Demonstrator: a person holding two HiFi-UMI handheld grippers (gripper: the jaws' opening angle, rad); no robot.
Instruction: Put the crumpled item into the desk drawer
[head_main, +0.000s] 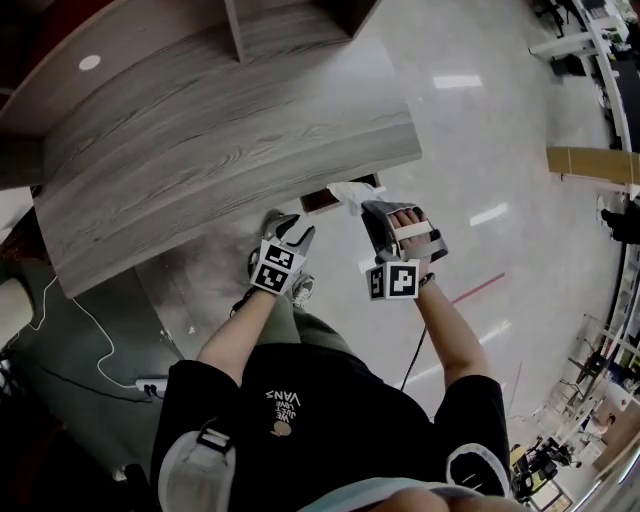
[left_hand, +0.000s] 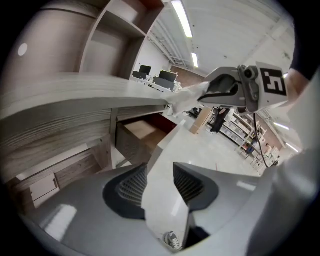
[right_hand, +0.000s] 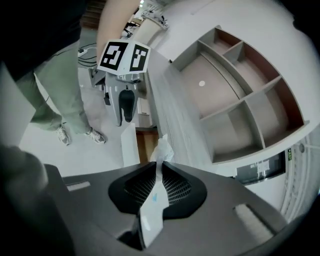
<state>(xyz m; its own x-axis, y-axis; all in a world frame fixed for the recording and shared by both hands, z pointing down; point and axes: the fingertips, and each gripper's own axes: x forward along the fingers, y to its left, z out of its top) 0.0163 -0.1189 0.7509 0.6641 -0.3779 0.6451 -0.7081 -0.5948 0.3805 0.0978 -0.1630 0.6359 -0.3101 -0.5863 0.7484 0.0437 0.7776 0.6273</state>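
Note:
The crumpled white item hangs just above the open desk drawer, pinched in my right gripper, which is shut on it. The right gripper view has the item sticking out past the closed jaws of my right gripper, with the drawer below it. My left gripper floats left of the drawer, open and empty. From the left gripper view, the jaws of my left gripper stand wide apart, facing the drawer and the item.
The grey wood-grain desk overhangs the drawer, with open shelf compartments above it. A shiny white floor spreads to the right. The person's shoes stand right below the grippers. Cables and a power strip lie at the left.

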